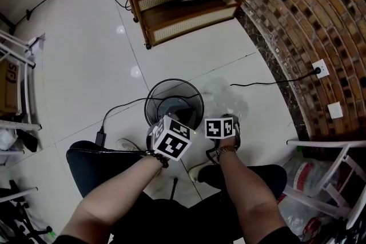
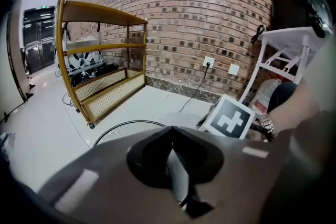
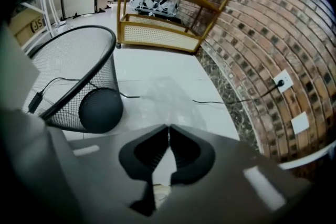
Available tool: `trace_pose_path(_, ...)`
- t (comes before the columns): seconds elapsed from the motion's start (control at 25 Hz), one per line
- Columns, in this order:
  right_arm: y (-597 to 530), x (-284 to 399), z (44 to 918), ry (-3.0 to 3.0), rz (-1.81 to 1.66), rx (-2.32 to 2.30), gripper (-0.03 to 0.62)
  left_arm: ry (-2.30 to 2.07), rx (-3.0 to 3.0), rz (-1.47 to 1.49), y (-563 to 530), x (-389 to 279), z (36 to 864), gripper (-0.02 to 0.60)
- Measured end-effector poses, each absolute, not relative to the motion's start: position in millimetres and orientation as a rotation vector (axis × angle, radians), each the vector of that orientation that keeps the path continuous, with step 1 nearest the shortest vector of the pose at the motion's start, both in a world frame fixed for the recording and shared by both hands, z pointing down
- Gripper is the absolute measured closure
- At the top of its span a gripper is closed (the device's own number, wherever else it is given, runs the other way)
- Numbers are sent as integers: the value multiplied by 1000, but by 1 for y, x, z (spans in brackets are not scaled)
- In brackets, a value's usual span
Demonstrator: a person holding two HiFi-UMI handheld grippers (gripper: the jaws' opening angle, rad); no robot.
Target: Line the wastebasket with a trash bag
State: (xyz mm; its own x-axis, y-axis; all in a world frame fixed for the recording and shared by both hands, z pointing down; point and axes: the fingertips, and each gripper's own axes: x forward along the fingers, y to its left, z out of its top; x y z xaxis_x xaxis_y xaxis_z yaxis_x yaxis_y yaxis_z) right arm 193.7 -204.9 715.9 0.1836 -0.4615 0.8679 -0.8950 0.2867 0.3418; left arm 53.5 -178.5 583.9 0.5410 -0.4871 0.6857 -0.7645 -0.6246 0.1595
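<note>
**Wastebasket unlined, bag flat on the tiles**

Black mesh defines the wastebasket, which stands upright on the pale tiled floor just in front of the seated person's knees. It holds no liner; its dark round bottom shows through the wire in the right gripper view. The trash bag, a clear, crumpled film, lies on the tiles just beside the basket, on the side toward the brick wall. Whether film and rim touch cannot be told.

The left gripper hovers over the near rim of the basket with its jaws pressed together, tips meeting and nothing between them. The right gripper points steeply down at the floor beside the basket, jaws likewise closed tip to tip. The bag shows on the floor beyond them, and no film can be made out in the pinch.

A black cable runs across the tiles to a wall socket. A wooden shelf stands farther back.
</note>
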Motion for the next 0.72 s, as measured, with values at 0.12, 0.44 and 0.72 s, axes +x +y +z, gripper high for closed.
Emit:
trace_pose_path(0.12, -208, 203, 703, -1446, 503, 1370, 591, -1022, 2342, 836, -178, 55, 579, 580)
trace_pose_path(0.44, -216, 222, 651, -1469, 477, 1434, 591, -1038, 2362, 822, -172, 55, 564, 580)
trace_pose_path(0.72, -218, 238, 608, -1483, 453, 1473, 591, -1034, 2374, 817, -165, 57, 553, 580)
